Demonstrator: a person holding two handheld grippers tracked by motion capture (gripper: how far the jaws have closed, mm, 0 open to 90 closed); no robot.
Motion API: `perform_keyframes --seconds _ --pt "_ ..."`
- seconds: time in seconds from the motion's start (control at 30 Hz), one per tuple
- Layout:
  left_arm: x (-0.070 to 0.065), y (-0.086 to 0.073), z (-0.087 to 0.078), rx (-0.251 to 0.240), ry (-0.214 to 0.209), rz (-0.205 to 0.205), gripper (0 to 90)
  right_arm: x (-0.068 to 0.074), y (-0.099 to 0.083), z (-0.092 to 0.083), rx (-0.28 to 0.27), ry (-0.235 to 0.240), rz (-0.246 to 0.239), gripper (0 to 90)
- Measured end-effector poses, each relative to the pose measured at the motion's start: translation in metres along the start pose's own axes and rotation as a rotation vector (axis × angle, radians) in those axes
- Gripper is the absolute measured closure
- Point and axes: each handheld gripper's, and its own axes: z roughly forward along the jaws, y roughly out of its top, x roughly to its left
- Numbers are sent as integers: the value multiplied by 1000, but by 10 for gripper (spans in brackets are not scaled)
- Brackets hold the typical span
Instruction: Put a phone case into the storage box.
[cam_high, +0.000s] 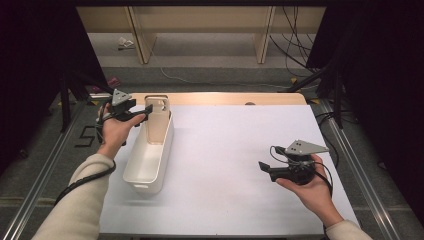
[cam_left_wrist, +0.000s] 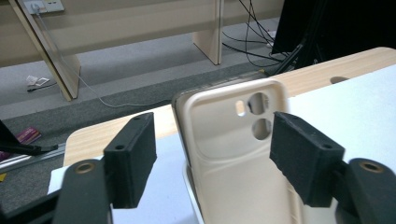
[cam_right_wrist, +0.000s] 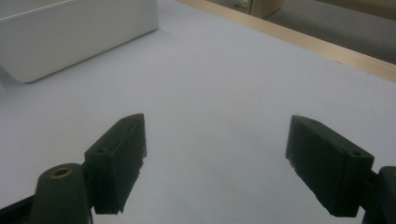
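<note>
A cream phone case (cam_high: 158, 116) stands upright, leaning at the far end of a long white bin (cam_high: 149, 167) on the left of the table. My left gripper (cam_high: 144, 111) sits beside the bin's far end. In the left gripper view the case (cam_left_wrist: 233, 158) rises between the two black pads (cam_left_wrist: 133, 156) with a gap on each side, so my left gripper (cam_left_wrist: 215, 156) is open around it. My right gripper (cam_high: 262, 168) is held low over the white mat at the right, pointing left. Its jaws stand wide apart with nothing between them (cam_right_wrist: 215, 161).
A white mat (cam_high: 225, 150) covers the wooden table (cam_high: 225, 98). The bin's side (cam_right_wrist: 70, 37) lies ahead of the right gripper. Beyond the table are wooden furniture legs (cam_high: 262, 35), floor cables (cam_high: 295, 50) and dark curtains on both sides.
</note>
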Motion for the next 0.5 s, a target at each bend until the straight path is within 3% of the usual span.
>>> perform_keyframes --seconds 0.1,0.23,0.43,0.5 --pt "-5 -2 -14 3 -12 -19 239 0 0 0 -1 -2 3 213" --pt "-13 -9 -38 -6 -70 -49 190 0 0 0 -1 -3 3 212" --pt "-31 -31 -71 9 -160 -26 143 -1 0 0 1 -2 8 210" --pt "-36 -38 -78 8 -168 -18 130 -1 0 0 1 -2 8 210"
